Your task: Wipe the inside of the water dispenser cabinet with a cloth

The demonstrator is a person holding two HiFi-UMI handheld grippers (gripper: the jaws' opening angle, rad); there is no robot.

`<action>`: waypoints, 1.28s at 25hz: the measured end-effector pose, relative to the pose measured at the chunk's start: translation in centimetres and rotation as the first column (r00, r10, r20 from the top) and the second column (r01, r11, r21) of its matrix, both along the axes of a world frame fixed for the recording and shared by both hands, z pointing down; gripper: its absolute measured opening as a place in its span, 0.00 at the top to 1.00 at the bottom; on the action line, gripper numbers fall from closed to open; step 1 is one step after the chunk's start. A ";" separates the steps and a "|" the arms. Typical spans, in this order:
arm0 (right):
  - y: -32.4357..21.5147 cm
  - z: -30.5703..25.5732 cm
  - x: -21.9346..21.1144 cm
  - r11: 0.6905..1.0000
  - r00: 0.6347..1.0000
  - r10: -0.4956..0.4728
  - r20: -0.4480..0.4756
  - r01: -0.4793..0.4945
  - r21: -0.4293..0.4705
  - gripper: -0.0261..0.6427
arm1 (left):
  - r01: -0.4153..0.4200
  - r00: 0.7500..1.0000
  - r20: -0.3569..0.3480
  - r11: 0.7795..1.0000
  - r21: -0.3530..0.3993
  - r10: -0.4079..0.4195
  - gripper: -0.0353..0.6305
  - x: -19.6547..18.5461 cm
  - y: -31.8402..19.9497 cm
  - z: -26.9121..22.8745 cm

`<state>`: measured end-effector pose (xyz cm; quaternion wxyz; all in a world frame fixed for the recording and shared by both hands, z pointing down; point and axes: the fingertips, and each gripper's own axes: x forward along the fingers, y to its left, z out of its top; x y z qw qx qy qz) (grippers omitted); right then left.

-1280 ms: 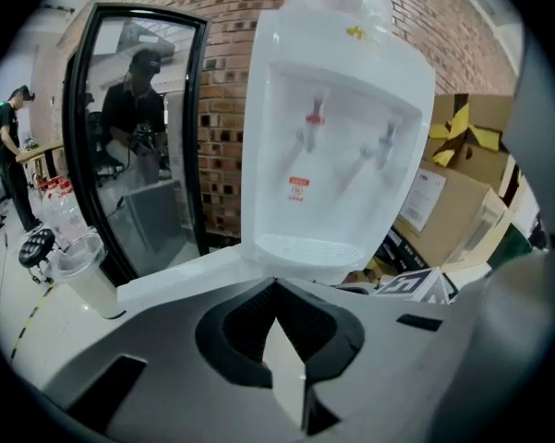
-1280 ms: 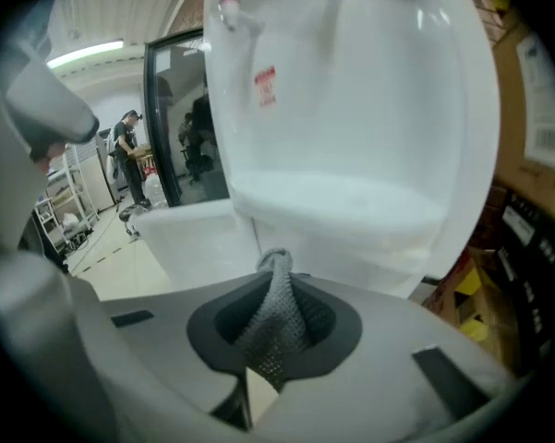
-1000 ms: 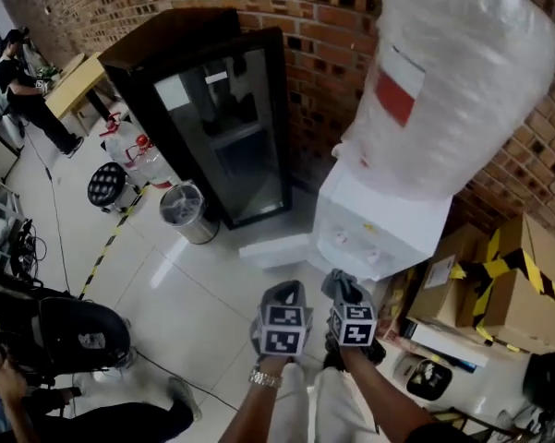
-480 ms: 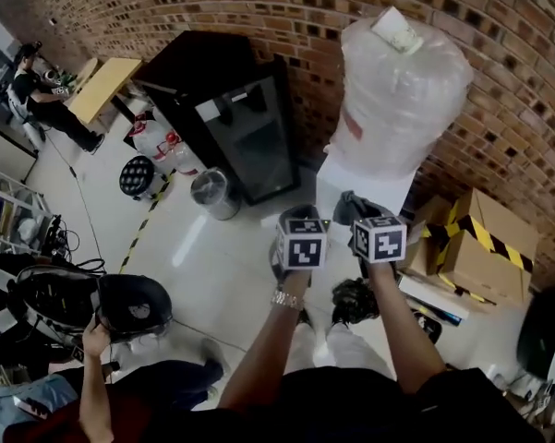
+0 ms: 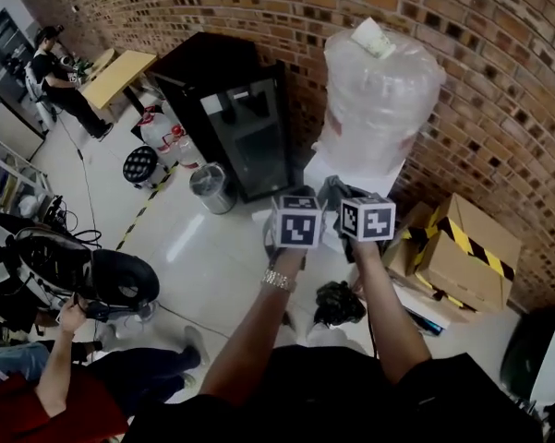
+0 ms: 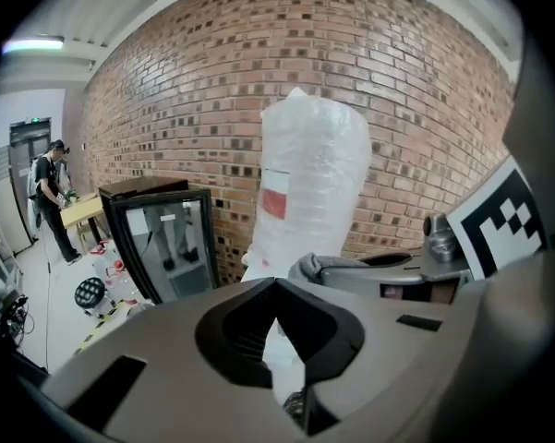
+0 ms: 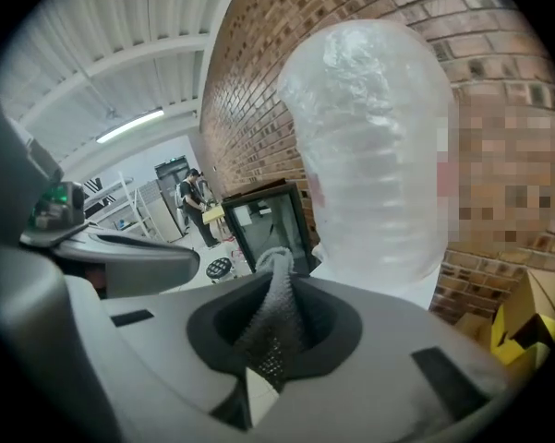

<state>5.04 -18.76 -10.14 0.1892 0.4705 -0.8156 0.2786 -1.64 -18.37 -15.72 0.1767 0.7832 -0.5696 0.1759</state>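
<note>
The left gripper (image 6: 277,284) had its jaws together on nothing. Just beside it, the right gripper (image 7: 279,280) was clamped on a grey, knobbly-weave cloth (image 7: 275,317), bunched into a soft rope that stood up past the tips. The white, boxy water dispenser (image 5: 388,185) stood upright straight ahead, its bottle (image 5: 379,90) wrapped in crinkled clear film. Its cabinet, presumably low in that body, lay below both jaws and showed in no view. The right gripper seemed slightly nearer.

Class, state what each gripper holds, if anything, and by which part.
The right gripper pinches the grey cloth by a bunched stretch, one end poking past the jaws. The left gripper, jaws together, holds nothing.
</note>
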 end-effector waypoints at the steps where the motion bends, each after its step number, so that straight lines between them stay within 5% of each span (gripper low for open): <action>1: 0.6 -0.4 -0.2 1.000 1.000 -0.004 0.011 0.004 0.004 0.92 | -0.002 1.000 0.003 1.000 -0.001 0.002 0.94 0.0 0.8 -0.1; 18: 16.1 -2.5 -5.2 0.997 0.999 0.020 -0.027 -0.018 0.072 0.92 | -0.113 0.993 -0.020 0.994 0.009 0.113 0.94 -3.3 14.5 0.4; 32: 19.1 -4.2 -4.4 0.994 1.000 -0.023 -0.010 0.024 0.106 0.92 | -0.071 0.997 -0.003 0.997 0.032 0.071 0.94 -2.8 18.5 -1.0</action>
